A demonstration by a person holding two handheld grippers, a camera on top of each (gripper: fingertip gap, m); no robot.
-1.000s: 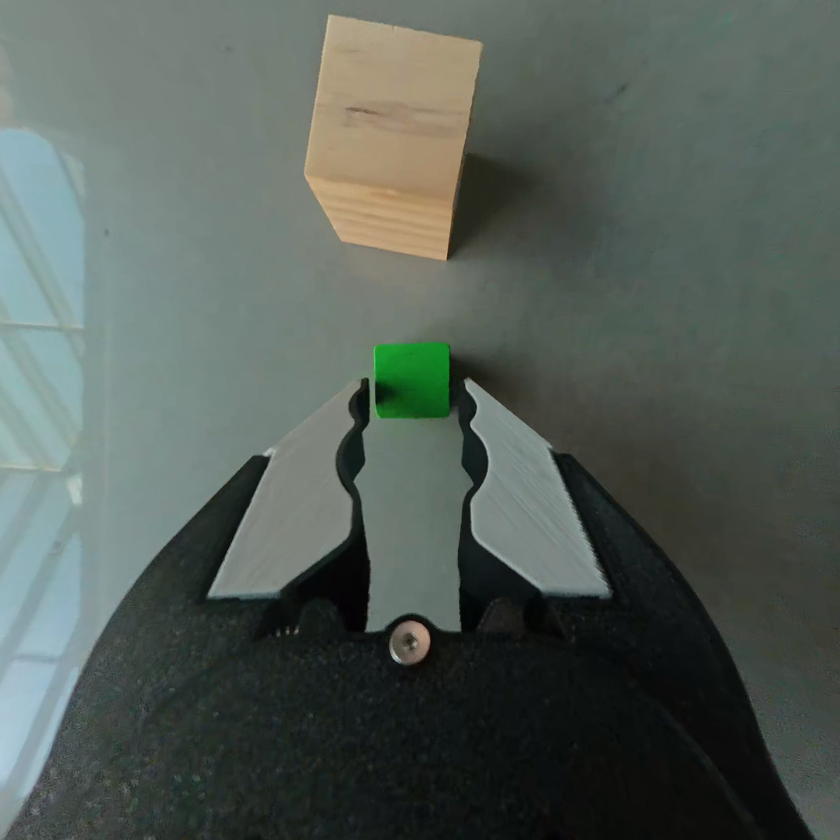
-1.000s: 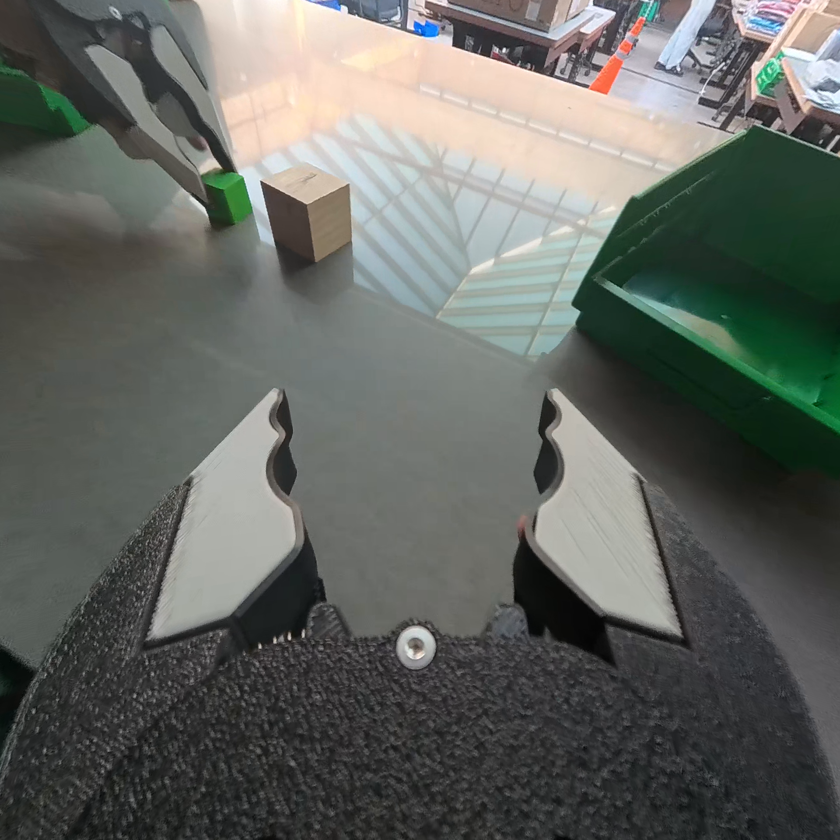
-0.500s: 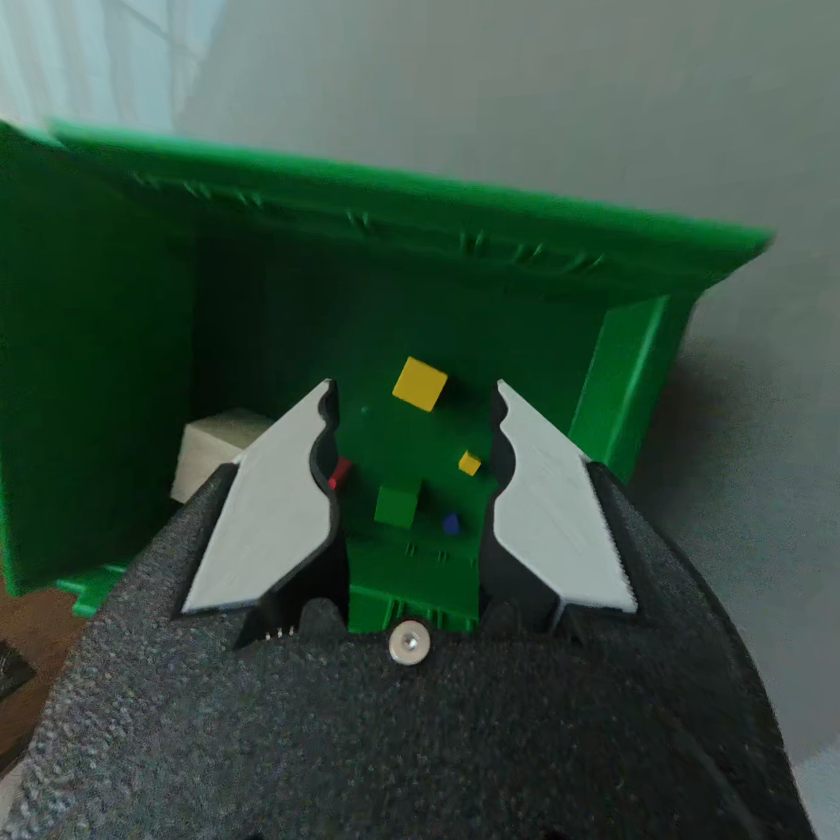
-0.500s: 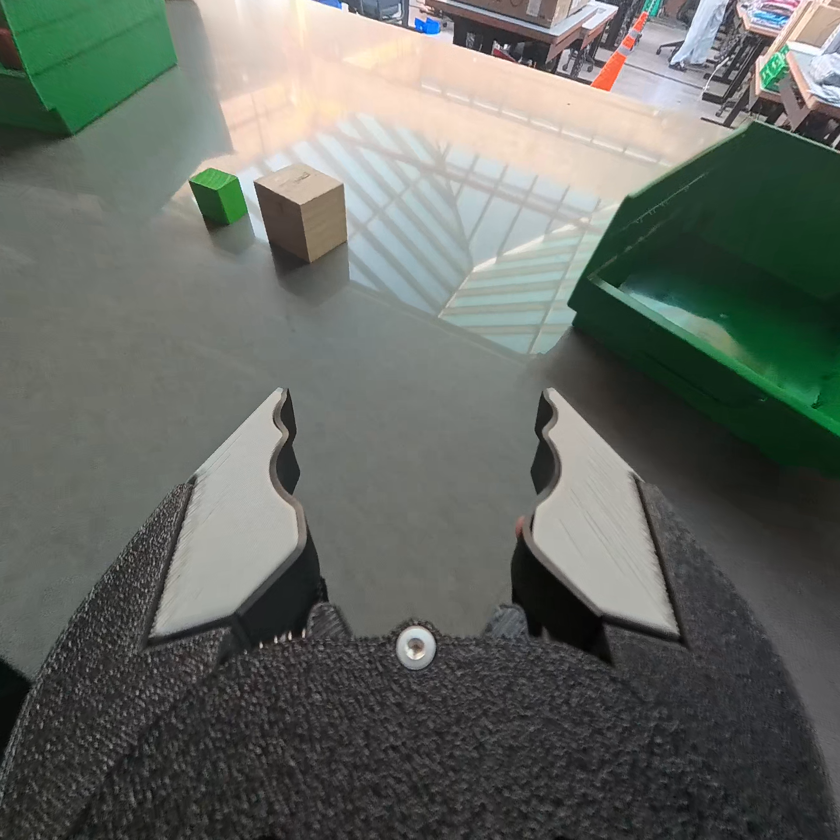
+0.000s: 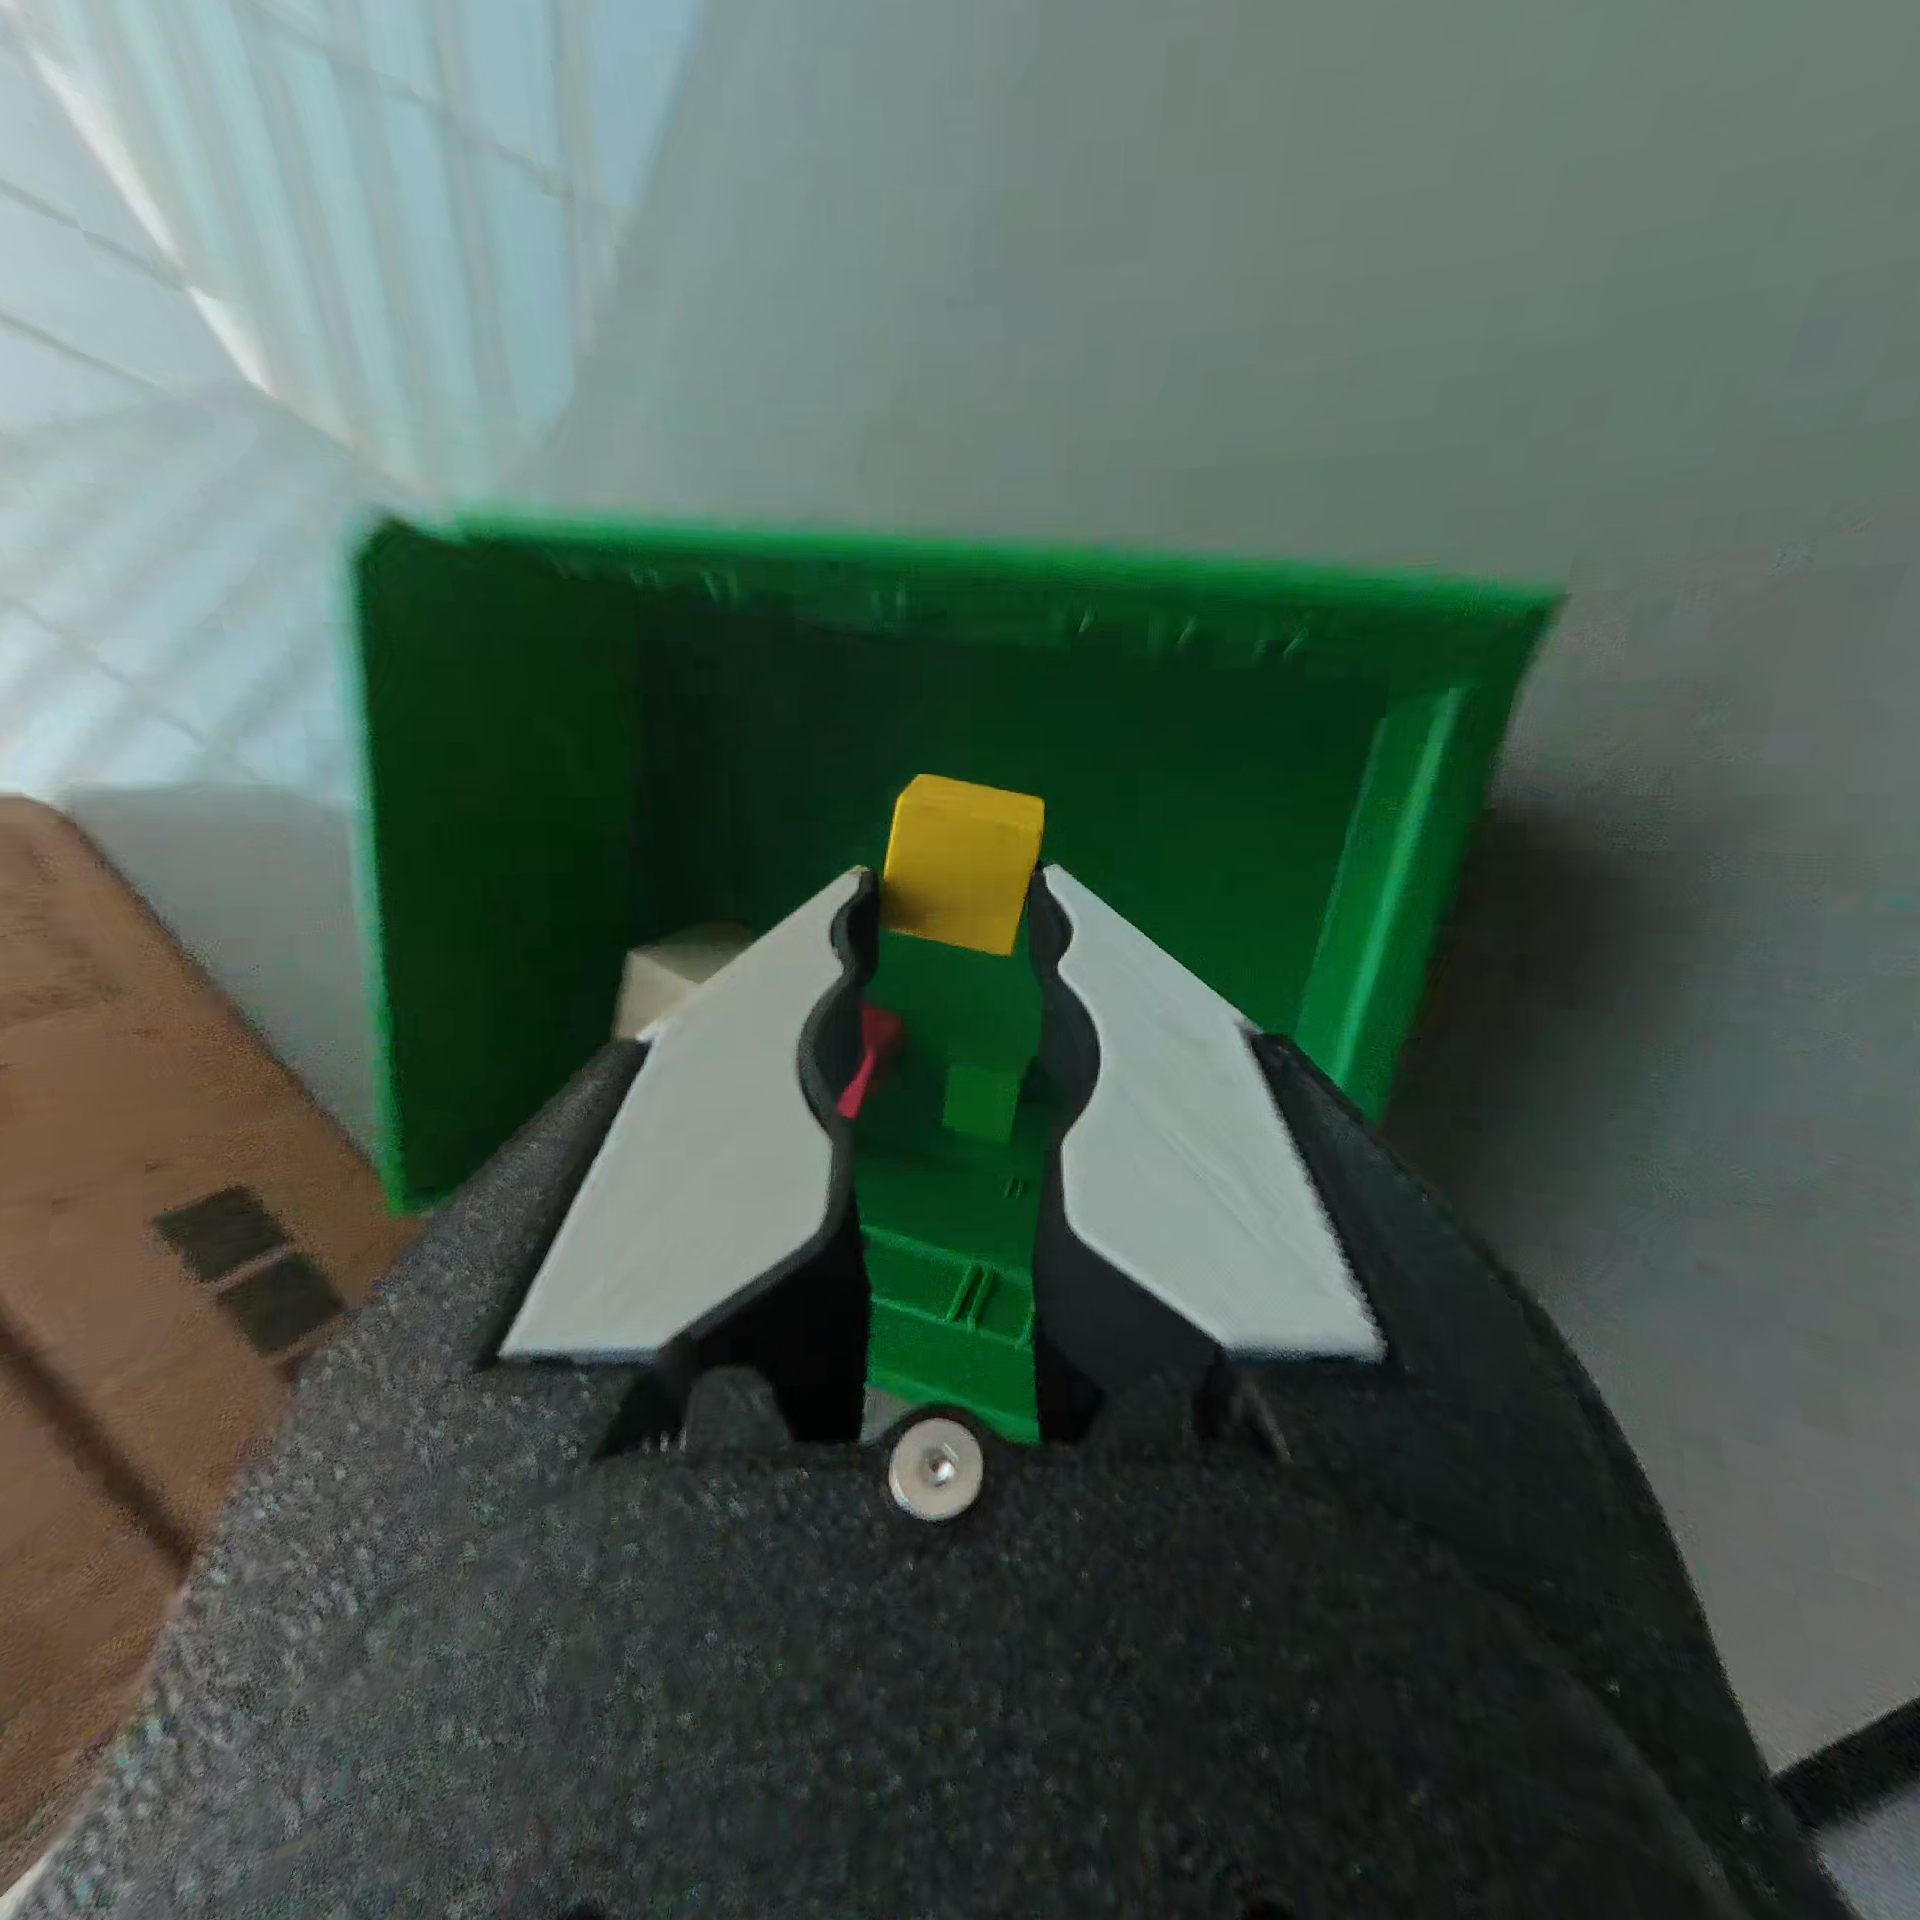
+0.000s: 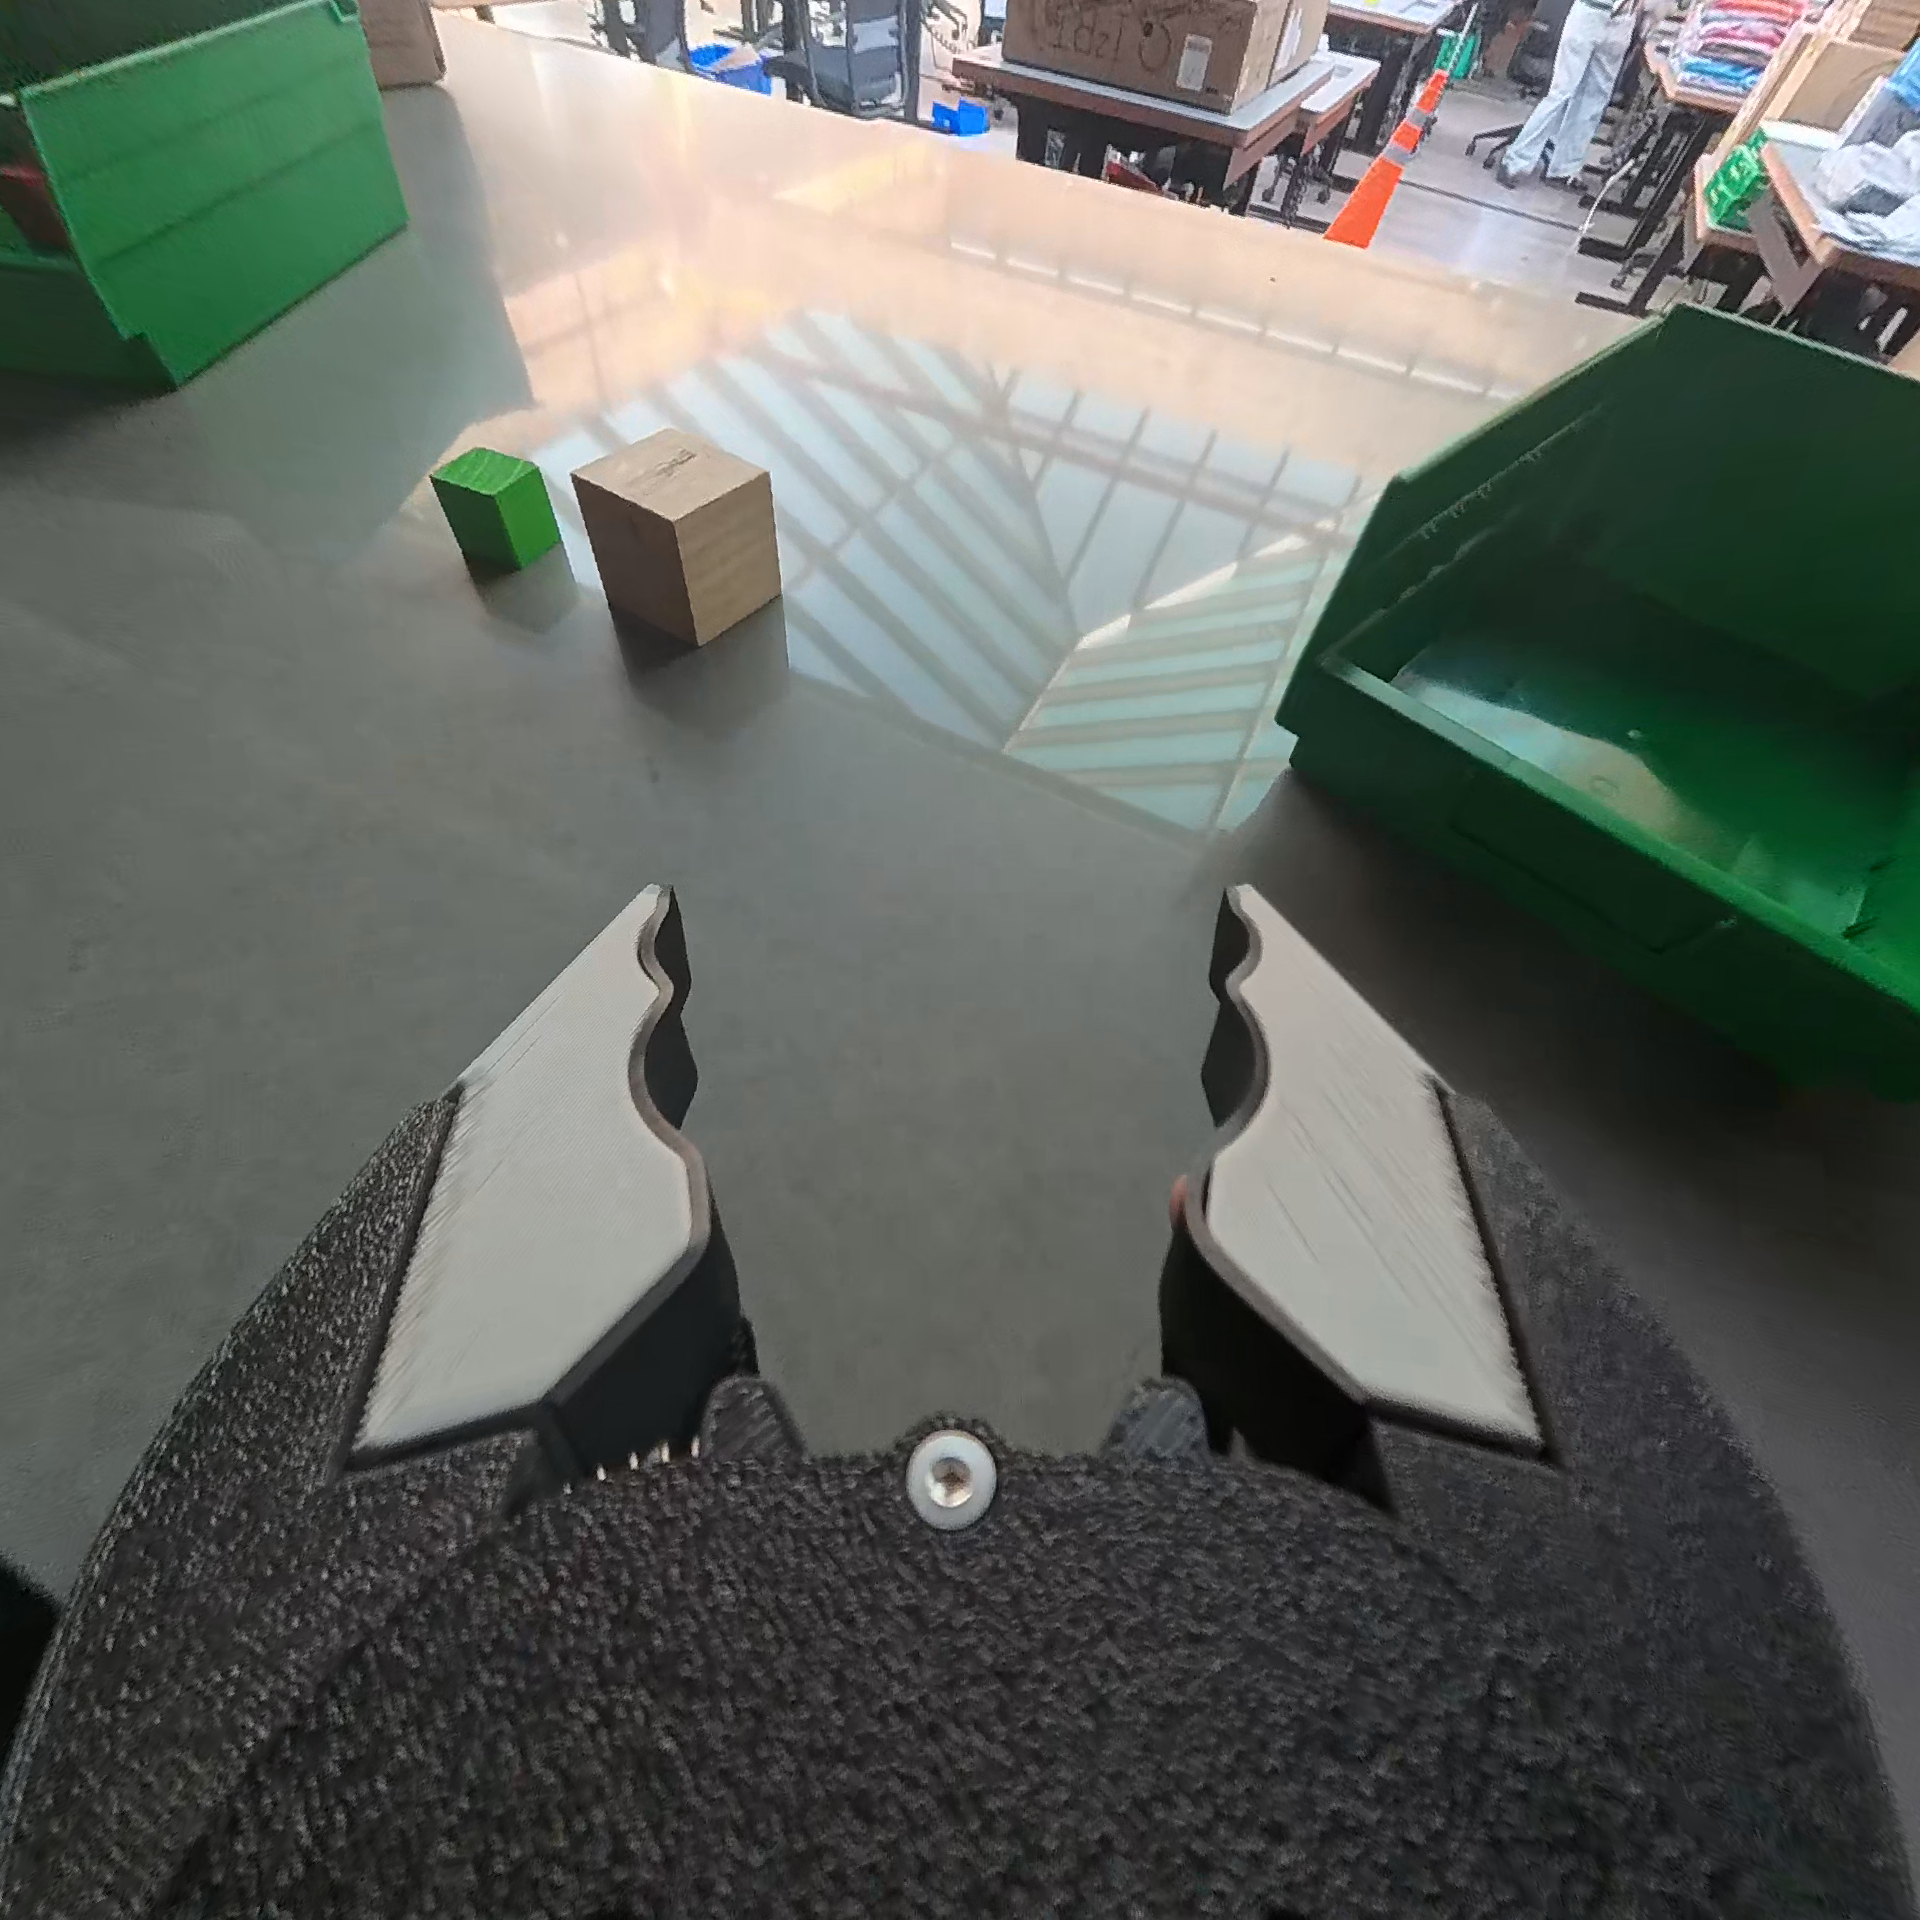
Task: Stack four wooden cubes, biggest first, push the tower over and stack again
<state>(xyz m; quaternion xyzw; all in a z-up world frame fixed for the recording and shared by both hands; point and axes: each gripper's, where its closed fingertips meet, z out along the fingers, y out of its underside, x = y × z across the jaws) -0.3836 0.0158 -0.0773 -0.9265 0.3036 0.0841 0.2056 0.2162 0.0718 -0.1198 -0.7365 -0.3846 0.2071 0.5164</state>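
Note:
My left gripper (image 5: 956,885) is shut on a yellow block (image 5: 961,868) and holds it by its fingertips above an open green bin (image 5: 499,831). Below it in the bin lie a red piece (image 5: 871,1060), a small green cube (image 5: 979,1107) and a pale block (image 5: 675,977), partly hidden by the left finger. My right gripper (image 6: 945,935) is open and empty, low over the grey table (image 6: 312,831). Farther off in the right wrist view, a green cube (image 6: 488,509) stands next to a wooden block (image 6: 675,535) on the table.
An empty green bin (image 6: 1662,727) sits at the right of the table, another green bin (image 6: 208,208) at the far left. A brown cardboard box (image 5: 125,1143) lies left of the left gripper's bin. Beyond the table's far edge are desks, boxes and an orange cone (image 6: 1387,182). My left tips are roughly 15 cm from the small green cube (image 5: 979,1107).
My left gripper let go of the green cube beside the wooden block, swung over to the bin, and closed on the yellow block. The right gripper has hardly moved.

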